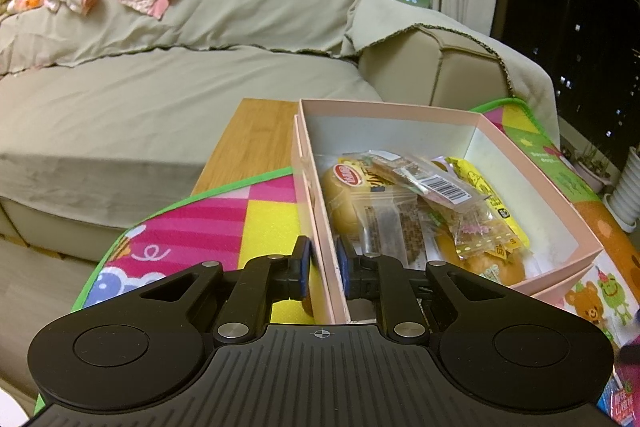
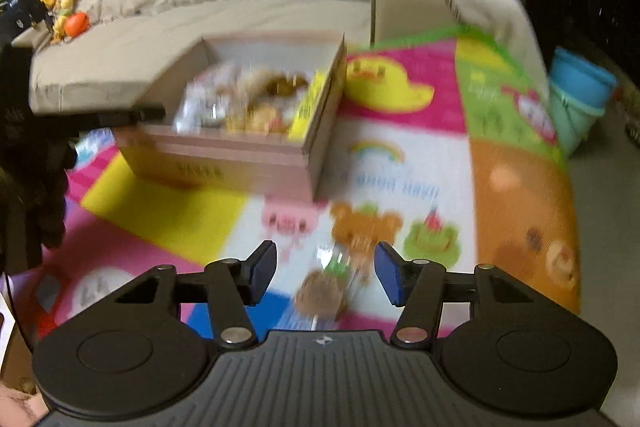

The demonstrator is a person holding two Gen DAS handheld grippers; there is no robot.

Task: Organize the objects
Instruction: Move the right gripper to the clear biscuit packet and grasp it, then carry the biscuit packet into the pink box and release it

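Left claw [image 1: 325, 267]: narrowed onto the side wall of the pink box [image 1: 400, 115], one blue pad outside, one inside, apparently pinching thin card near a corner. Risk here: bends or creases the wall if pulled hard, or slips off and lets the box twist on the play mat [image 1: 200, 227]. Just beyond the inner pad, loose snack packets [image 1: 420, 195] heaped high; could slide or tip out if the box tilts.

Right claw [image 2: 326, 271]: spread wide, holding nothing, pads either side of a wrapped snack on a stick [image 2: 324, 291] lying on the mat, well short of the box. View blurred, so cannot tell the exact gap between pads and wrapper. Likely trouble: closes on the crinkly wrapper alone instead of the body, or catches it off-centre and lets it swivel or drop. Could also press the soft mat and pinch it along with the wrapper.

Further out: box close to the mat's edge and bare wooden table [image 1: 248, 139] beside the sofa [image 1: 160, 99]; could be shoved too far that way and overhang.
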